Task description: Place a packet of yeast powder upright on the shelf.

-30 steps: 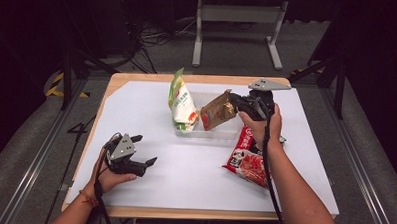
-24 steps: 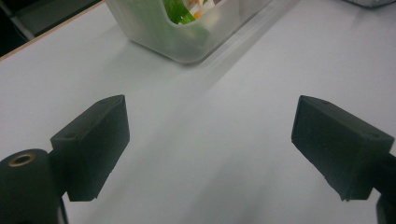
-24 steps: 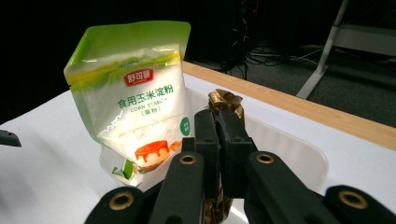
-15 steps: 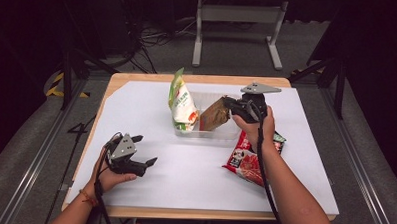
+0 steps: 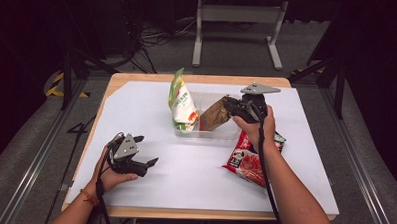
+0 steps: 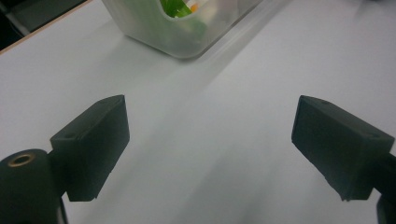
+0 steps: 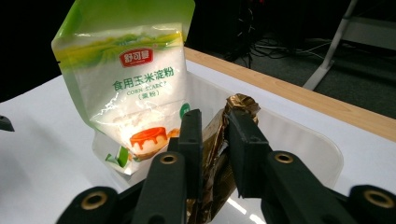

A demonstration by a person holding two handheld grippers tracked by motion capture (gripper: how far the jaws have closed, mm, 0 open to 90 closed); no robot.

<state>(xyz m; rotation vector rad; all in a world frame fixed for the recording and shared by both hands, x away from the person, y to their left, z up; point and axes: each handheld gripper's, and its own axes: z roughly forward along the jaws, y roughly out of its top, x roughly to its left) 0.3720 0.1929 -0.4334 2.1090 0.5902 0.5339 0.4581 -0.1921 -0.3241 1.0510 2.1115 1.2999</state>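
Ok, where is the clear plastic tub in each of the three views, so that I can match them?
High view: the clear plastic tub sits mid-table, toward the far edge.
Left gripper view: the tub's rounded corner is at the top, left of centre.
Right gripper view: the tub's wall curves across the middle right.
Shared landmark: the green corn starch bag standing inside it.

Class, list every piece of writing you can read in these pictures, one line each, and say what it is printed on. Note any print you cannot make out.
"舒可曼": red logo on the green and white pouch.
"食用玉米淀粉": large green characters on the same pouch.
"CORN STARCH": small line beneath, partly blurred by glare.
"4": painted on the floor left of the table.
Red packet: print too small to read.
Gold bag: no legible print.
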